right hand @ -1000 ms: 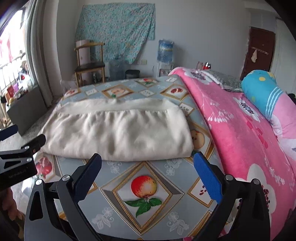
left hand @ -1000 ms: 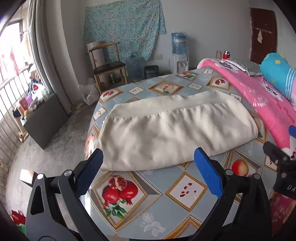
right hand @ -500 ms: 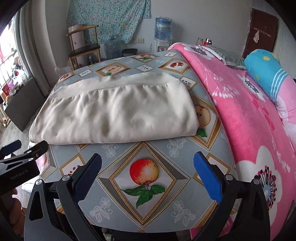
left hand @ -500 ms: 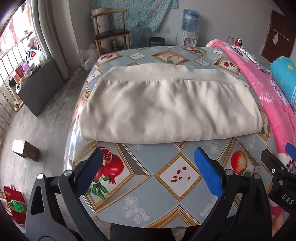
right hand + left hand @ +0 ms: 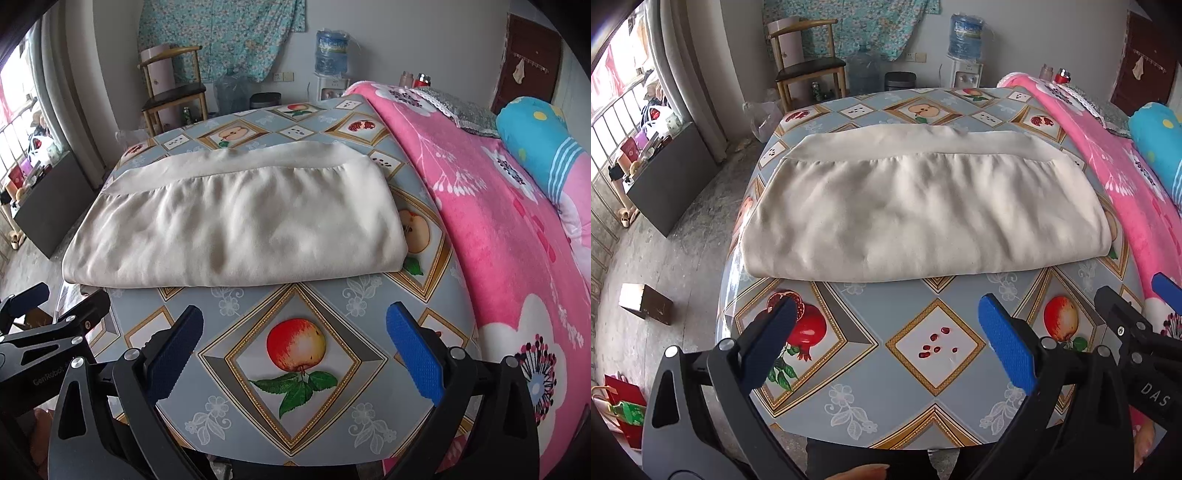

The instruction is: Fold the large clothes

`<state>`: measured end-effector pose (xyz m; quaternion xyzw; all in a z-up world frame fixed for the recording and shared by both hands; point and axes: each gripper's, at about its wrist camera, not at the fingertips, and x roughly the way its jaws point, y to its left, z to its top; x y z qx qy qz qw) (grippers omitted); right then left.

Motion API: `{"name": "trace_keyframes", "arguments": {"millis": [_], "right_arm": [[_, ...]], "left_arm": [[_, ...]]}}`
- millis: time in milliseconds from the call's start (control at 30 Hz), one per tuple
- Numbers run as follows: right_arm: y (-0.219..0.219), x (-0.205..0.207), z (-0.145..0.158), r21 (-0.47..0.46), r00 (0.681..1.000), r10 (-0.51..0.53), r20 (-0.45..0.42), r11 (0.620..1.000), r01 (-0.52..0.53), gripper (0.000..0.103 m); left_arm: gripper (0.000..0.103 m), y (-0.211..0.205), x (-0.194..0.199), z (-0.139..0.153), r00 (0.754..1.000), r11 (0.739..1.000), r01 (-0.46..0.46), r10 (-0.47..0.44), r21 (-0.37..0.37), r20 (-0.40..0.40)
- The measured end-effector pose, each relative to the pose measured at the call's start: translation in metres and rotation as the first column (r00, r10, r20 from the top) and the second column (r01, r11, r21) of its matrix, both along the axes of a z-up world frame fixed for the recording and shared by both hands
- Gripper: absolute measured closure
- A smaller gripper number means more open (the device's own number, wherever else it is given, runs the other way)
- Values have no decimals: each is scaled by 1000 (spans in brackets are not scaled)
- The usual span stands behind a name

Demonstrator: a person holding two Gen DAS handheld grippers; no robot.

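Over the last second both grippers have drawn back and lifted from the cream garment [image 5: 923, 206], so the view now looks down on it from higher up; it lies folded into a long flat band across the middle of the bench [image 5: 934, 343], its wide hem along the far edge and its rounded fold toward the person. The left gripper [image 5: 886, 332] hangs over the bare fruit-patterned cloth on the near side of the garment, fingers spread wide and holding nothing; the right gripper [image 5: 295, 332] does the same just beside it, fingers also apart and empty. That pull-back suggests one fold is finished and the hands are lining up for the next, probably taking the two short ends of the garment to bring one over the other. To the right of the garment a pink blanket [image 5: 517, 221] butts against the bench, close to the garment's right end, so a grab there could catch blanket as well. Behind the garment, well apart, stand a wooden chair [image 5: 809, 70] and a water dispenser [image 5: 966, 55]; neither is in the way.
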<state>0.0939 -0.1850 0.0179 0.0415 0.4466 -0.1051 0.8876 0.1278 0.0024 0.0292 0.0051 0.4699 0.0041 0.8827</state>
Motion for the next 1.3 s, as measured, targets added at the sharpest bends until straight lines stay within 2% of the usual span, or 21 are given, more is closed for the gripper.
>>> {"name": "trace_keyframes", "arguments": {"millis": [1300], "right_arm": [[-4,4,1,-9,1000,-6,-11,1000,6,6]], "left_arm": [[8,-2,1,-1,1000,1000,5,-5,9,1]]}}
